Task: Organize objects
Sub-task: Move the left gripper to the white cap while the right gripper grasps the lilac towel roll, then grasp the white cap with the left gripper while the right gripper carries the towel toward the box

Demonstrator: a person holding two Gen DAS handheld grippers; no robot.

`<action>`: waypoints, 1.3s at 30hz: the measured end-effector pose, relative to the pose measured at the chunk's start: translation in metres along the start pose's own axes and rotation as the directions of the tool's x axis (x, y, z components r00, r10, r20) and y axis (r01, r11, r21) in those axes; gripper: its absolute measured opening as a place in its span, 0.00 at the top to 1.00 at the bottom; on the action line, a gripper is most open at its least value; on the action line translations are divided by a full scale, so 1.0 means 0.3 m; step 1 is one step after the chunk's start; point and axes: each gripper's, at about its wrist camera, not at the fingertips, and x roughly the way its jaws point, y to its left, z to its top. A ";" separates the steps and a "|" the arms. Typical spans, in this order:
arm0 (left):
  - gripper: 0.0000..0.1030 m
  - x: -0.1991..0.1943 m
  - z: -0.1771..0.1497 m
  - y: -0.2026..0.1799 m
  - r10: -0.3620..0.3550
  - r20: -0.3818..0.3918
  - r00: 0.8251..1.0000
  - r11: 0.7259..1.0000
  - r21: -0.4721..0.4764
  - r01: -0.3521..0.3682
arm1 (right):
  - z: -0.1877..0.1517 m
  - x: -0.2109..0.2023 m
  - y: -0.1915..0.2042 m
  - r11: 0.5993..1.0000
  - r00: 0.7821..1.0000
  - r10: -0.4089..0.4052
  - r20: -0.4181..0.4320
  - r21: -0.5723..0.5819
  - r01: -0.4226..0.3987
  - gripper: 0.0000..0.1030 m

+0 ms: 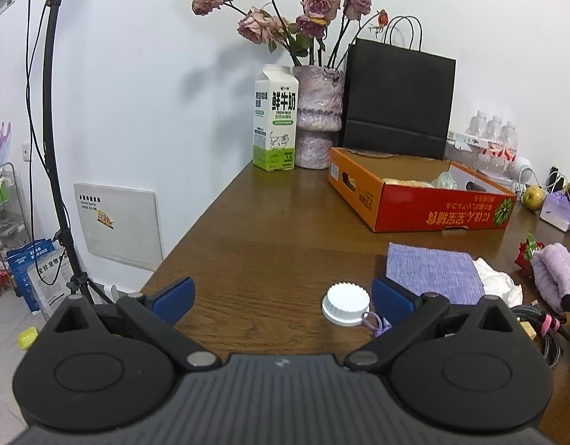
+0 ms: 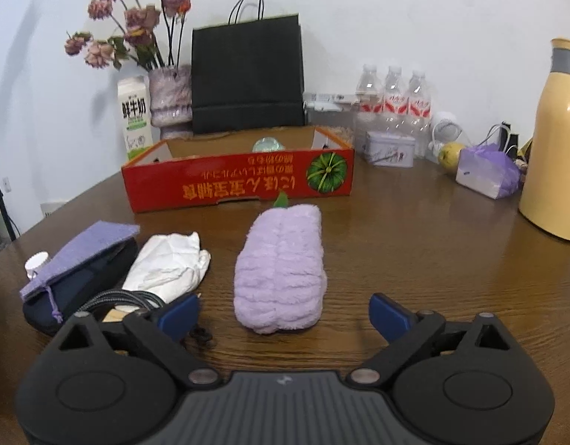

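Right gripper: fingers spread wide, holding nothing; rolled purple towel lies on the wooden table between and just ahead of them. Left gripper: fingers released, empty; white cap near its right finger. Red cardboard box behind the towel.

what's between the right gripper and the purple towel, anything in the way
Nothing visible. The right gripper is open, and the towel lies on bare table straight ahead, its near end between the fingers. The tissue and cable sit off to the left.
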 end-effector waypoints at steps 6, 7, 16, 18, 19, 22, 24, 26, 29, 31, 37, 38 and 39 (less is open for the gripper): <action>0.00 0.010 0.010 0.031 -0.002 -0.005 1.000 1.000 -0.015 0.002 | 0.026 0.068 0.028 0.999 0.999 -0.027 -0.031 -0.037 0.026 0.21; 0.00 0.012 0.010 0.032 -0.002 -0.007 1.000 1.000 -0.015 0.002 | 0.030 0.081 0.032 0.999 0.999 -0.031 -0.045 -0.045 0.029 0.29; 0.00 0.018 0.009 0.028 0.004 -0.020 1.000 1.000 -0.015 -0.005 | 0.042 0.101 0.031 0.998 0.998 -0.035 -0.048 -0.047 0.033 0.55; 0.00 0.017 0.009 0.025 0.003 -0.023 1.000 1.000 -0.015 -0.003 | 0.043 0.082 0.018 0.999 0.999 -0.032 -0.014 -0.027 0.031 0.55; 0.00 0.016 0.008 0.022 0.002 -0.023 1.000 1.000 -0.014 -0.002 | 0.041 0.072 0.012 0.999 0.999 -0.035 0.002 -0.015 0.035 0.55; 0.00 0.014 0.005 0.014 0.000 -0.027 1.000 1.000 -0.008 0.000 | 0.037 0.034 -0.006 0.999 0.997 -0.051 0.066 0.019 0.050 0.55; 0.00 0.020 0.004 0.012 -0.001 -0.035 0.999 1.000 -0.004 0.001 | 0.034 0.004 -0.015 0.998 0.991 -0.057 0.121 0.031 0.053 0.56; 0.00 0.029 0.005 0.010 -0.001 -0.049 0.999 1.000 -0.001 0.001 | 0.028 -0.026 -0.017 0.998 0.983 -0.062 0.176 0.028 0.058 0.56; 0.00 0.046 0.007 0.004 -0.008 -0.076 0.997 1.000 0.011 0.009 | 0.026 -0.050 -0.009 0.998 0.974 -0.055 0.219 0.002 0.056 0.57; 0.00 0.059 0.005 -0.003 -0.001 -0.100 0.995 1.000 0.028 0.003 | 0.027 -0.055 -0.001 0.998 0.972 -0.055 0.229 -0.014 0.060 0.57; 0.00 0.120 0.014 -0.037 -0.041 -0.153 0.987 0.996 0.074 0.052 | 0.024 -0.069 0.000 0.998 0.967 -0.056 0.249 -0.011 0.060 0.57; 0.00 0.138 0.019 -0.046 -0.042 -0.164 0.985 0.995 0.082 0.057 | 0.023 -0.069 0.001 0.998 0.967 -0.056 0.250 -0.010 0.061 0.57; 0.00 0.158 0.022 -0.055 -0.039 -0.179 0.983 0.995 0.088 0.056 | 0.022 -0.069 0.002 0.998 0.967 -0.057 0.249 -0.011 0.061 0.57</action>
